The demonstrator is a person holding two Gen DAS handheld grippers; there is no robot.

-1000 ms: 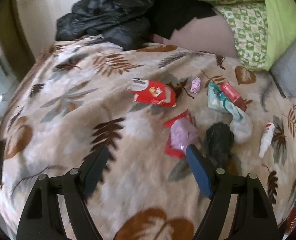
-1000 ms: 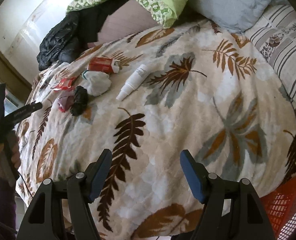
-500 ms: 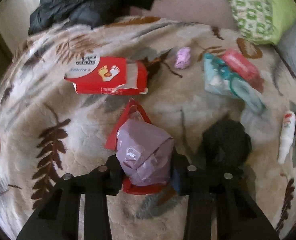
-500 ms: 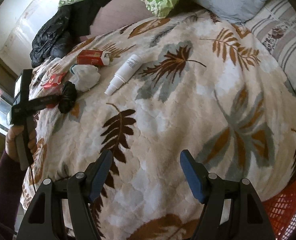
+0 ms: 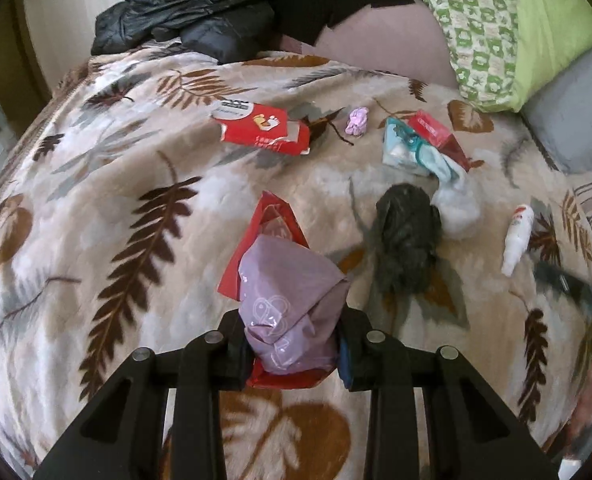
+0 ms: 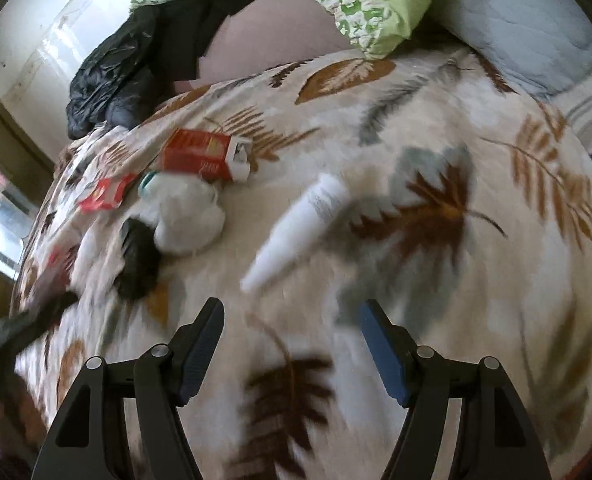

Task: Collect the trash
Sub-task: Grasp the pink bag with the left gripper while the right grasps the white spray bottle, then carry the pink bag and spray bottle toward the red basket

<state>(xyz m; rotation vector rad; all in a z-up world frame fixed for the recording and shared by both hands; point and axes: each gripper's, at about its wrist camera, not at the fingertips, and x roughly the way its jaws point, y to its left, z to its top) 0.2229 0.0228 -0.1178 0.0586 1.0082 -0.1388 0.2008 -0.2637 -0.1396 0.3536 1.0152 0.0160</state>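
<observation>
Left gripper [image 5: 294,344] is clamped on the lilac wrapper [image 5: 290,304], a red wrapper [image 5: 270,236] pinched in under it and poking out beyond the fingertips. Just right of those fingers lies a dark wad [image 5: 406,240], a white tube [image 5: 516,240] further right. Right gripper [image 6: 292,344] hangs with fingers apart and empty over the blanket [image 6: 436,320]; the tube [image 6: 300,232], blurred, probably lies just ahead of them, a red box [image 6: 200,152] beyond.
</observation>
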